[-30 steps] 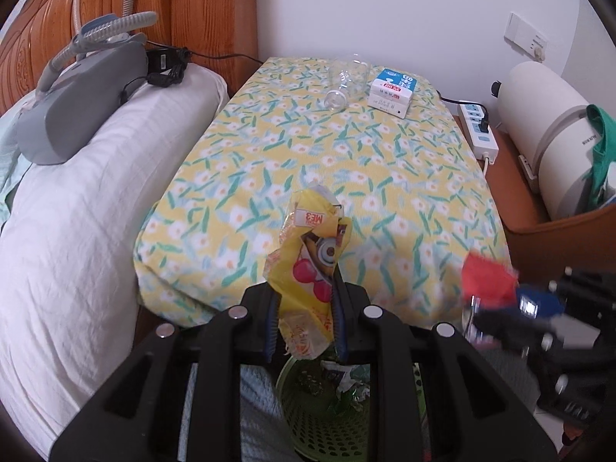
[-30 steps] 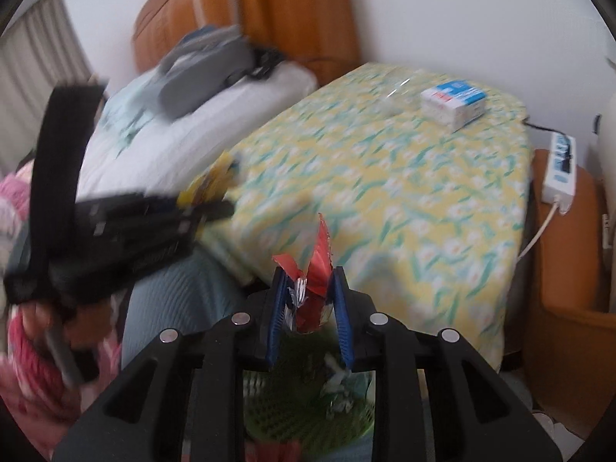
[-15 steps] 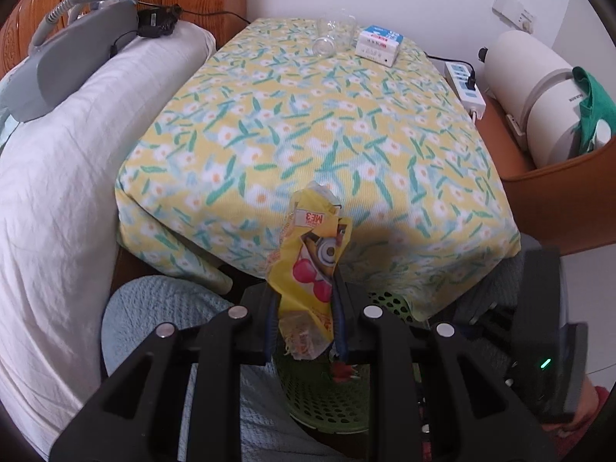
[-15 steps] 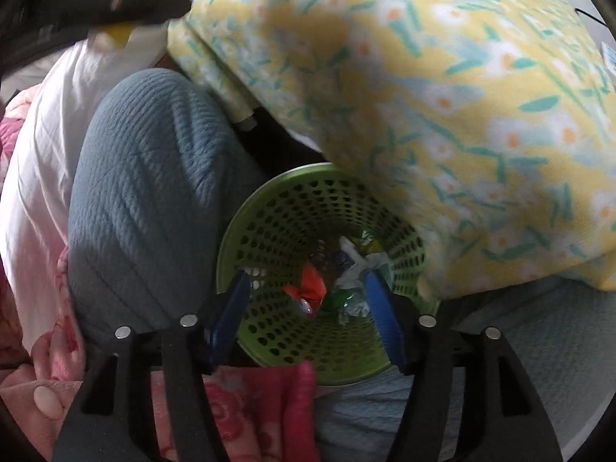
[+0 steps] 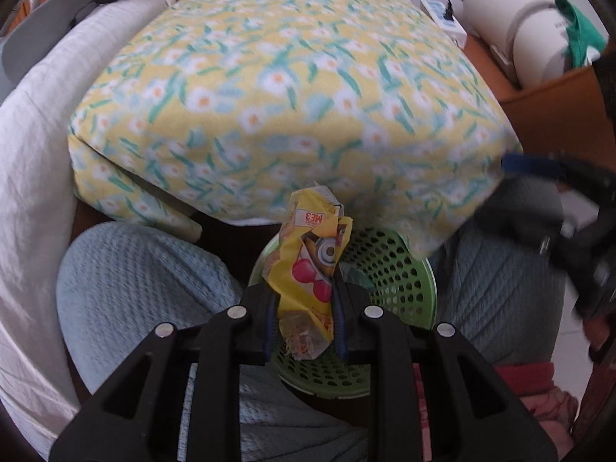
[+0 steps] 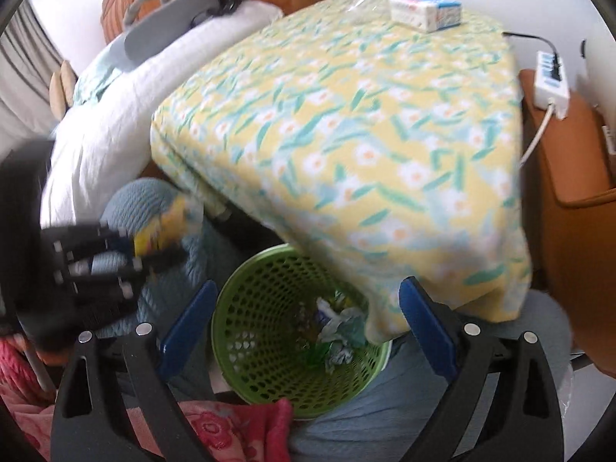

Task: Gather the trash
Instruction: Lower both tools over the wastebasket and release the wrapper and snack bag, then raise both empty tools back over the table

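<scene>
The left gripper [image 5: 304, 319], jaws pressed on a crumpled yellow cartoon-printed snack wrapper [image 5: 312, 265], hangs above a round green perforated plastic basket [image 6: 265, 331] set between the seated person's blue-grey knitted knees [image 5: 142, 269]. The right gripper [image 6: 304, 331], whose blue pads have just been opening, stands spread and empty over the basket, where crumpled scraps [image 6: 338, 327] lie. A yellow floral cloth [image 6: 358, 123] overhangs the basket's rim.

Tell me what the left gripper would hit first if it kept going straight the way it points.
Probably the green perforated basket: the left gripper, shut on the yellow snack wrapper, points steeply down at its rim and opening. Depth is unclear, so the wrapper's hanging end may touch the rim before the jaws do.
</scene>
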Available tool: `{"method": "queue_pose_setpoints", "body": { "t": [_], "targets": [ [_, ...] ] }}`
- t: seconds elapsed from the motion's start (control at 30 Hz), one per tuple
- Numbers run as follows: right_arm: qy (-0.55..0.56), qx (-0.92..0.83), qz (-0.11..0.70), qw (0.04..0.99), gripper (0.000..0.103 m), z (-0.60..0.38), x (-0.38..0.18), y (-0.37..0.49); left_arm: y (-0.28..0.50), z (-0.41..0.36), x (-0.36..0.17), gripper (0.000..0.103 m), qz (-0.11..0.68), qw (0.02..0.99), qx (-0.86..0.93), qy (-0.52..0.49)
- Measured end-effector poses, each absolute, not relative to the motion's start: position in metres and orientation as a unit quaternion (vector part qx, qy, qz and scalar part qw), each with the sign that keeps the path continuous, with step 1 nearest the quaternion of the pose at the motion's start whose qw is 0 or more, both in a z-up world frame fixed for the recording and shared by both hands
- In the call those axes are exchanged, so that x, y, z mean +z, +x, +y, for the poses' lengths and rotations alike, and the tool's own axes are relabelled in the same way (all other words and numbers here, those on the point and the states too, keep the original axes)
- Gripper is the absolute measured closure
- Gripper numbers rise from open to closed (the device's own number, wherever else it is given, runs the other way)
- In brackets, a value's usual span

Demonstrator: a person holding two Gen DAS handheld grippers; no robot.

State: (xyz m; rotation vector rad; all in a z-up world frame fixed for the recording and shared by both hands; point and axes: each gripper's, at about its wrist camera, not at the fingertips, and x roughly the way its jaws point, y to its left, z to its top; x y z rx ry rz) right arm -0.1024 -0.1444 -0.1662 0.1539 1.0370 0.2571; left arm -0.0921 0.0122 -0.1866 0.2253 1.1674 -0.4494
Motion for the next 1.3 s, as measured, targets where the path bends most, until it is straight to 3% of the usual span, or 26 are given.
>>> {"method": "queue_pose_setpoints", "body": {
  "t": [0.03, 0.1, 0.17, 0.23, 0.8, 1.1, 1.3],
  "targets": [
    [0.076, 0.119, 0.491, 0.860, 0.008, -0.148, -0.164, -0.102, -0.095, 0.011, -0.189, 0.075, 0.547, 0.802, -0.213, 0.110],
    [0.080, 0.112, 0.488, 0.862, 0.007, -0.157, -0.159, -0.099, -0.101, 0.007, -0.194, 0.055, 0.550, 0.797, -0.220, 0.121],
    [0.086, 0.105, 0.486, 0.863, 0.007, -0.164, -0.156, -0.098, -0.108, 0.004, -0.194, 0.020, 0.543, 0.800, -0.218, 0.130],
    [0.091, 0.102, 0.487, 0.863, 0.007, -0.168, -0.157, -0.097, -0.112, 0.002, -0.191, 0.013, 0.534, 0.805, -0.221, 0.132],
    [0.094, 0.092, 0.488, 0.863, 0.004, -0.172, -0.159, -0.091, -0.091, 0.011, -0.173, 0.008, 0.517, 0.823, -0.198, 0.126],
    [0.156, 0.114, 0.517, 0.834, 0.002, -0.181, -0.154, -0.073, -0.043, 0.018, -0.136, 0.008, 0.474, 0.856, -0.171, 0.116],
    [0.115, 0.109, 0.523, 0.838, 0.002, -0.175, -0.137, -0.076, -0.018, 0.013, -0.115, 0.008, 0.449, 0.870, -0.174, 0.107]
  ]
}}
